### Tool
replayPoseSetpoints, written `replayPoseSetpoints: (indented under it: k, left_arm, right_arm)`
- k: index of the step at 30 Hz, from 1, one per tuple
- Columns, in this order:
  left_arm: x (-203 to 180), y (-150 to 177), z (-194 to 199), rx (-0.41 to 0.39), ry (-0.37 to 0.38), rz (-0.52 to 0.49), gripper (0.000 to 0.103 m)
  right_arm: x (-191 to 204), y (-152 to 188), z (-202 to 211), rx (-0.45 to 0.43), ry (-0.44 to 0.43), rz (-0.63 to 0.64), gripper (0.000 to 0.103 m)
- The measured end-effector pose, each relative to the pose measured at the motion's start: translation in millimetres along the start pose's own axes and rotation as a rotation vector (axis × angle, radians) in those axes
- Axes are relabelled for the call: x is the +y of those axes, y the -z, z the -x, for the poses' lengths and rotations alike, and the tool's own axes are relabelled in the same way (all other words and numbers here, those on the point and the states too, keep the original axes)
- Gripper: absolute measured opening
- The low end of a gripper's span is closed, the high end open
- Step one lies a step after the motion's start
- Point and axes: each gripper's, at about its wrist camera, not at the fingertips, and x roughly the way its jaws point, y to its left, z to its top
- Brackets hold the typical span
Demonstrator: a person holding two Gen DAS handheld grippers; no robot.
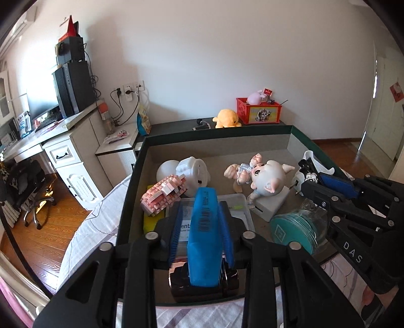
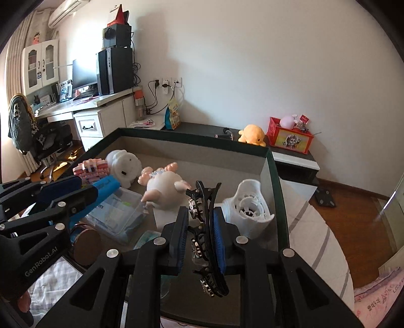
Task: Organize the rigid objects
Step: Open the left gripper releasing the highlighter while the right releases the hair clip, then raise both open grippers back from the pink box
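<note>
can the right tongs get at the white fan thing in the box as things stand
Probably not yet. The right tongs are shut on a black hair clip, so they have no free grip. The path itself looks open: the white fan sits just ahead in the box, nothing between.

I'm working in a home bedroom that doubles as a study. Far off to the left of my tongs stands a white desk (image 2: 83, 106) with a monitor (image 2: 83, 75) and a computer tower (image 2: 115, 70), and an office chair (image 2: 38, 136) draped with clothes. An air conditioner (image 2: 68, 11) hangs high on the wall. Straight ahead, beyond the tongs, a low cabinet (image 1: 176, 126) carries a yellow plush toy (image 1: 227, 118) and a red crate (image 1: 257, 112). Below lie bedding (image 2: 313, 234) and wood flooring (image 1: 48, 219).
</note>
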Motion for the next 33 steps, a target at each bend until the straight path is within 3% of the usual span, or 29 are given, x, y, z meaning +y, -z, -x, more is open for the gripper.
replayPoseSetpoints:
  k: [1, 2, 3, 5, 11, 14, 17, 23, 33]
  left_arm:
    - [2, 0, 6, -0.009, 0.000, 0.009, 0.049]
    - [5, 0, 14, -0.030, -0.001, 0.021, 0.066]
    - [8, 1, 25, -0.054, -0.008, 0.034, 0.080]
    - [12, 3, 49, -0.105, -0.021, 0.047, 0.090]
    - [20, 20, 144, -0.282, -0.084, 0.097, 0.103]
    - [18, 33, 193, -0.369, -0.126, 0.107, 0.103]
    - [13, 45, 235, -0.425, -0.157, 0.107, 0.103]
    - [10, 72, 304, -0.492, -0.161, 0.129, 0.103]
    - [6, 94, 381, -0.598, -0.170, 0.145, 0.103]
  right_arm:
    - [-1, -1, 2, -0.004, -0.001, -0.005, 0.024]
    - [-1, -1, 6, -0.012, 0.005, -0.013, 0.037]
    - [-3, -2, 13, -0.025, 0.015, -0.024, 0.055]
    - [-4, -4, 28, -0.062, 0.020, -0.038, 0.073]
    - [-2, -1, 112, -0.200, 0.013, -0.083, 0.082]
    - [9, 7, 159, -0.282, 0.011, -0.080, 0.088]
    - [26, 21, 208, -0.371, 0.026, -0.054, 0.103]
    - [55, 44, 284, -0.501, 0.057, -0.016, 0.103]
    - [75, 66, 359, -0.594, 0.048, -0.011, 0.103]
